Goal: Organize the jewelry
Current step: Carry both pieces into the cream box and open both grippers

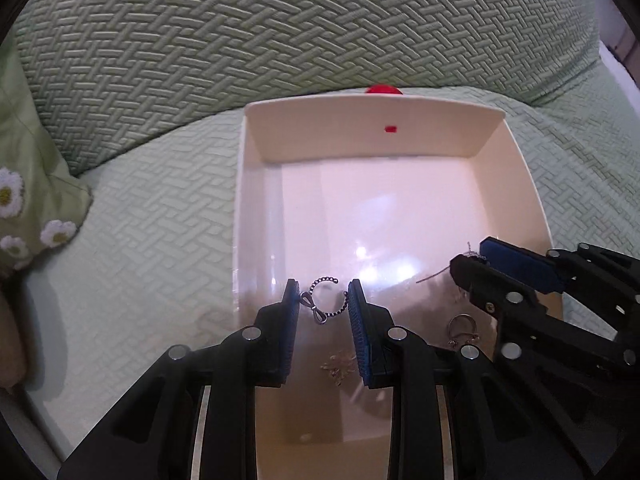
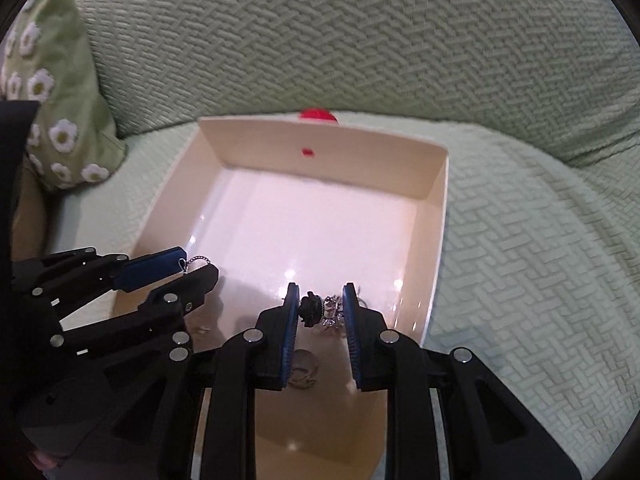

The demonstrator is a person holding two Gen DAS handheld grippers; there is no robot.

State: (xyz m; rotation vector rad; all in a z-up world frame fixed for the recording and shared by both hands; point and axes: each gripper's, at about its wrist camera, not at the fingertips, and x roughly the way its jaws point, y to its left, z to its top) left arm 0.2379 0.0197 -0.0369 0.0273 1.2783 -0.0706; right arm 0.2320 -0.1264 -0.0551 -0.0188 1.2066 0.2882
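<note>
A cream box [image 1: 251, 200] lies open on a green bedcover. Above its floor, my left gripper [image 1: 322, 292] is shut on a beaded open ring with a small bow [image 1: 323, 304], which spans the gap from pad to pad. My right gripper [image 2: 321, 296] is shut on a black rose jewel with a silver spiky part [image 2: 320, 310]. Each gripper also shows in the other's view: the right gripper [image 1: 472, 256] at the box's right side, the left gripper [image 2: 198, 263] at its left side. Loose on the box floor lie a silver ring [image 1: 462, 330] and a small gold piece [image 1: 338, 364].
A red knob [image 1: 384, 90] sticks out behind the box's far wall, and a red dot [image 2: 307, 152] marks that wall inside. A large green textured cushion [image 1: 300, 20] rises behind the box. A green pillow with white daisies [image 2: 60, 92] lies to the left.
</note>
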